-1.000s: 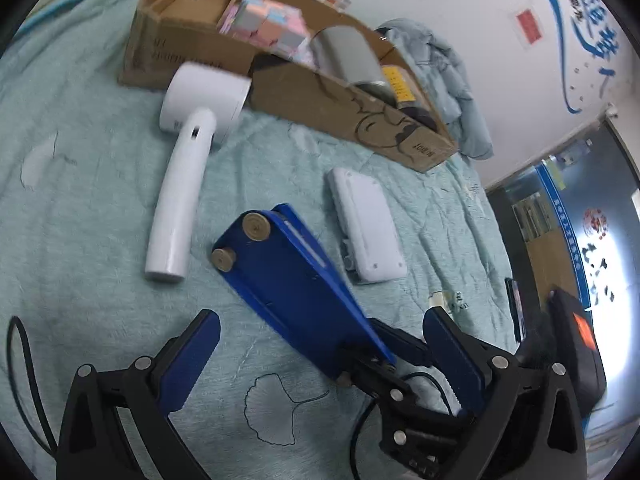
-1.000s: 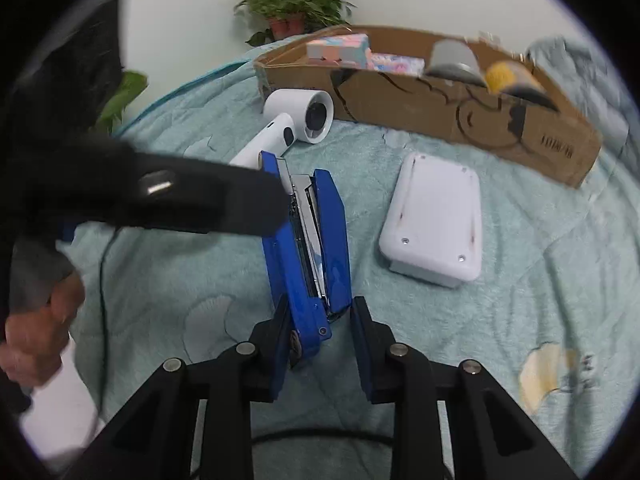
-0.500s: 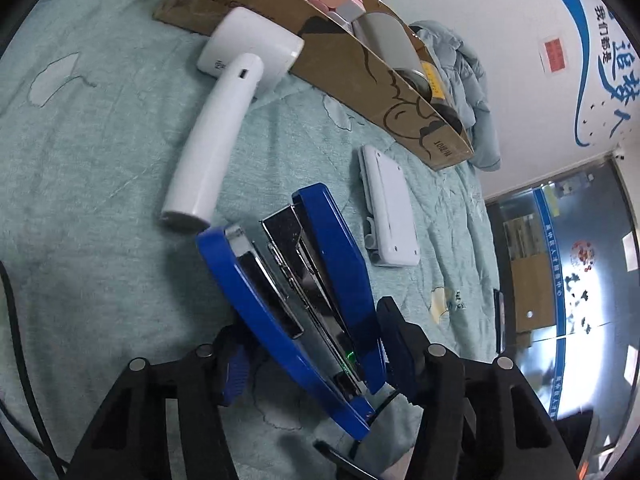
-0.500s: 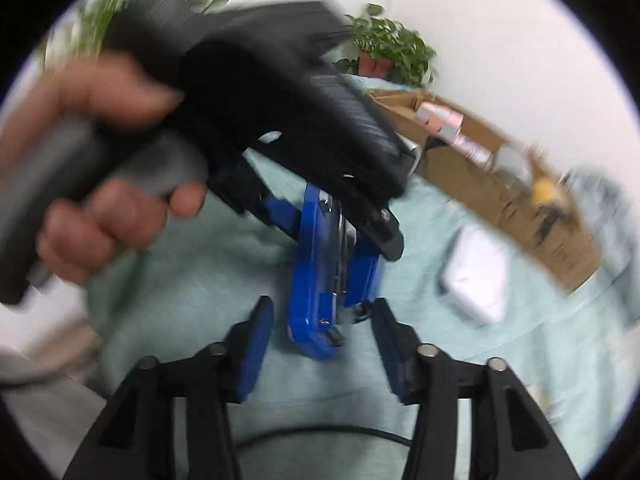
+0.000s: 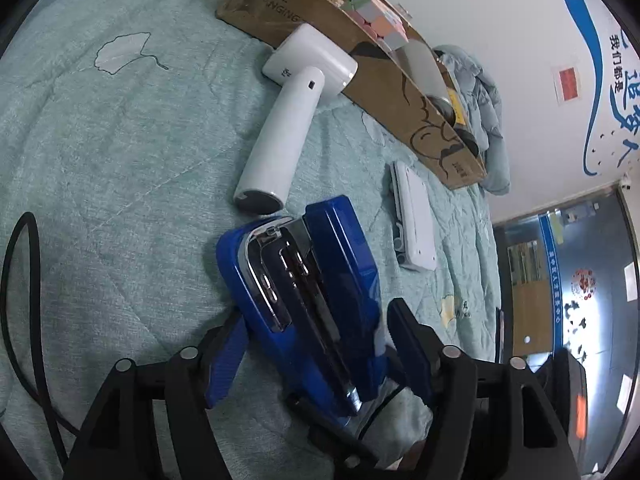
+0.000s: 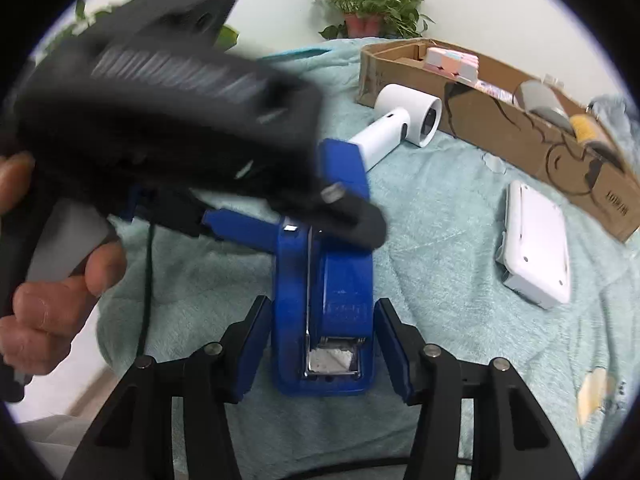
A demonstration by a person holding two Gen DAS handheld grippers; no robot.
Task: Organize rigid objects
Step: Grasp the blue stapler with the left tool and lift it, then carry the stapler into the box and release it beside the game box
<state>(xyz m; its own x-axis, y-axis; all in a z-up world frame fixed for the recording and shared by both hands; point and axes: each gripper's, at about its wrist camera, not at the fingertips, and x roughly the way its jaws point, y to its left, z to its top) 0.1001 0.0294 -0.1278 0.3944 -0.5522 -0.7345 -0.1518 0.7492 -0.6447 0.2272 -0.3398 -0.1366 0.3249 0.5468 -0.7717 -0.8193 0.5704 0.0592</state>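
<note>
Right wrist only: potted plant (image 6: 370, 4), hand (image 6: 48, 264).

Left claw (image 5: 312, 344), a second earlier wide and beside the blue stapler (image 5: 312, 300), now straddling it after closing then reopening slightly, right claw (image 6: 320, 344) released from its clamp on the stapler's rear, pads now apart from its sides.

Your left gripper (image 6: 256, 216) is blurring above the blue stapler (image 6: 324, 304), hiding its front half. The cardboard box (image 6: 520, 128) beyond the stapler is hiding the lower parts of its contents.
</note>
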